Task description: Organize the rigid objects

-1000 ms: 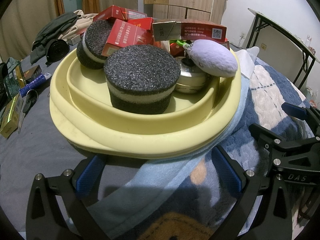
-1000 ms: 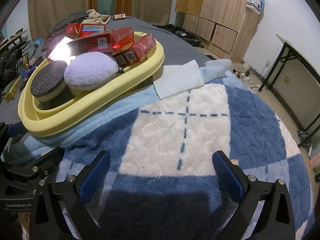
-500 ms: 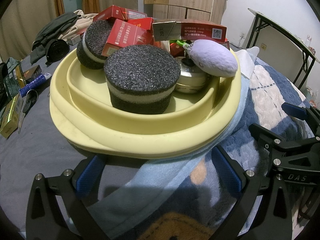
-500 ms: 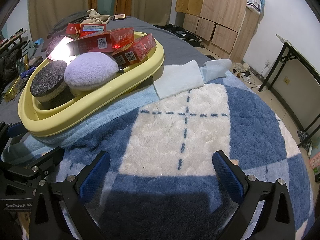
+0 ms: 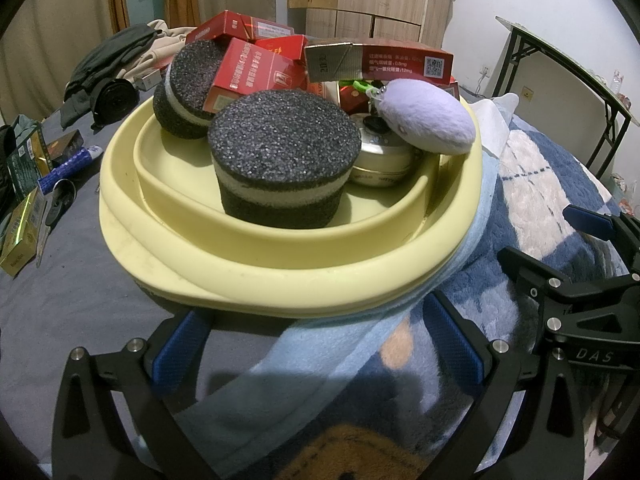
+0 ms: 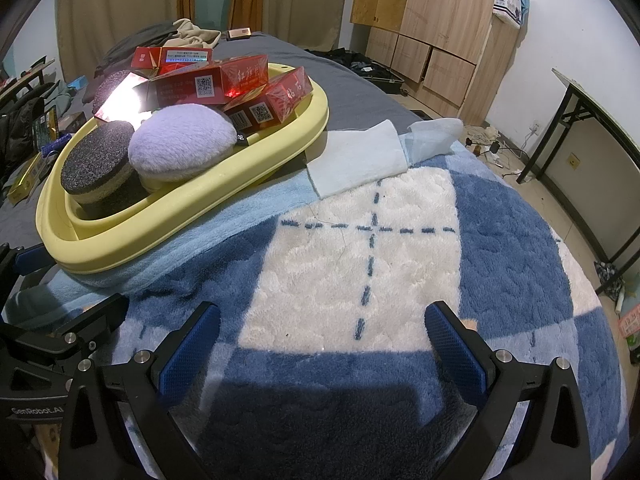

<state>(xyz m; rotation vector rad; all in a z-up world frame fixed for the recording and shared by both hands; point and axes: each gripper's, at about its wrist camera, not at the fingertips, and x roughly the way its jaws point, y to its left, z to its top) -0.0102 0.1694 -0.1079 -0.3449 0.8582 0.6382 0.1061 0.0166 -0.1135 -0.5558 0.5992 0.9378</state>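
Note:
A yellow oval basin (image 5: 256, 276) (image 6: 132, 240) sits on the bed and holds two black foam cylinders (image 5: 280, 164) (image 6: 98, 168), several red cartons (image 5: 248, 74) (image 6: 216, 84), a round metal tin (image 5: 380, 160) and a lilac plush pad (image 5: 428, 116) (image 6: 180, 146). My left gripper (image 5: 318, 352) is open and empty just in front of the basin's near rim. My right gripper (image 6: 320, 344) is open and empty over the blue and white blanket (image 6: 380, 260), to the right of the basin.
A pale blue towel (image 6: 356, 160) lies beside the basin and runs under its rim. Small boxes and a tube (image 5: 36, 184) lie on the grey sheet at the left. Dark clothes (image 5: 108, 68) are piled behind. A folding table (image 6: 592, 128) stands at the right.

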